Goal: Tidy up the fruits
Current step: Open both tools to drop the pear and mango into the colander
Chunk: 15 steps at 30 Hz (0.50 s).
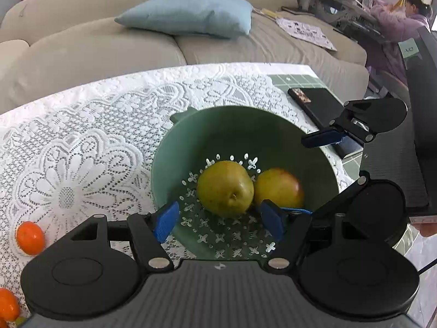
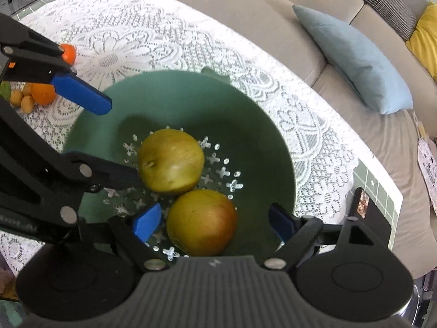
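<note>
Two apples already lie side by side and touching in the bottom of the green colander (image 2: 245, 114), which sits on the lace-covered worktop (image 2: 164, 35): a greener apple (image 2: 170, 161) at the centre of the right wrist frame and a red-blushed apple (image 2: 202, 222) just below it. That part of the sorting looks done. Left outside, toward the upper left of that frame, are an orange (image 2: 42, 94), a smaller orange fruit (image 2: 68, 53) partly hidden behind the other tool, and a few small yellowish fruits (image 2: 23, 101) beside them; these seem to be what remains to gather. The right tool (image 2: 215, 224) hangs over the blushed apple with its jaws spread wide, pads clear of the fruit, gripping nothing. The left tool (image 1: 220, 220) likewise stands open around the greener apple (image 1: 225, 188) without pressing it. The apples are near round, so no real long axis; the greener one lies tipped, its stem end facing lower centre in the left wrist view and left in the right wrist view.
</note>
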### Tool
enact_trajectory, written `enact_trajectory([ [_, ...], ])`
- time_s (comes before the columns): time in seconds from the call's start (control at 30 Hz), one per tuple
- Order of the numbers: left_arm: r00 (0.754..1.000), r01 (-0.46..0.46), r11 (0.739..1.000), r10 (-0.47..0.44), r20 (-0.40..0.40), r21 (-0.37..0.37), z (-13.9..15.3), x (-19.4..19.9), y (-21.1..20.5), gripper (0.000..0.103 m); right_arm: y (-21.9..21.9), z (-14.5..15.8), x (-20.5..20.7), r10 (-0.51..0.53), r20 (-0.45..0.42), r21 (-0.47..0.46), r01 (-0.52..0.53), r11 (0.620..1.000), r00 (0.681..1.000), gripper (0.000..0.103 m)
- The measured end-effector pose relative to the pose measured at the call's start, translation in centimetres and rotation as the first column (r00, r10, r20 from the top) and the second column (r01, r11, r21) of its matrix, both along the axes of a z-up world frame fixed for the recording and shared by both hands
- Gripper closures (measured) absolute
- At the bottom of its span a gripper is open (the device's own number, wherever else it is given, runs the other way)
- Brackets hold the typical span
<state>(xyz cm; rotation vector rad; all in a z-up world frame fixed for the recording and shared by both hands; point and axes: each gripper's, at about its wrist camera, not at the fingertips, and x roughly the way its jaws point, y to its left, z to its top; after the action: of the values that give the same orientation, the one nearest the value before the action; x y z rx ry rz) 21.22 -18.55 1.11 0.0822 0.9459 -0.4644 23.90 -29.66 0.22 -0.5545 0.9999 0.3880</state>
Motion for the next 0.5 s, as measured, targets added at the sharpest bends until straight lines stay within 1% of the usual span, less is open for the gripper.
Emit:
enact_trajectory([
  [0.1,1.000,-0.011,1.000,0.011,0.027,-0.013,0.8,-0.8,0.7,0.022,0.0,1.1,-0.9,-0.031,0.041,0.025,0.030,0.999,0.999,0.018],
  [0.17,0.998,-0.021,1.000,0.022,0.052,-0.017,1.5,-1.4,1.4,0.022,0.0,1.9,-1.5,-0.063,0.067,0.062,0.059,0.996,0.996,0.018],
  [0.3,0.993,-0.060,0.998,0.063,0.098,-0.027,2.8,-3.0,2.9,0.022,-0.1,3.2,-2.9,-0.132,0.106,0.189,0.111,0.976,0.986,0.018],
  [0.43,0.984,-0.092,0.995,0.097,0.149,-0.043,4.1,-4.6,4.7,0.022,0.6,4.2,-4.6,-0.163,0.145,0.299,0.114,0.947,0.976,0.018],
  [0.5,0.979,-0.110,0.993,0.117,0.165,-0.052,4.5,-5.4,5.7,0.022,1.4,4.7,-5.4,-0.177,0.150,0.342,0.117,0.932,0.973,0.018],
])
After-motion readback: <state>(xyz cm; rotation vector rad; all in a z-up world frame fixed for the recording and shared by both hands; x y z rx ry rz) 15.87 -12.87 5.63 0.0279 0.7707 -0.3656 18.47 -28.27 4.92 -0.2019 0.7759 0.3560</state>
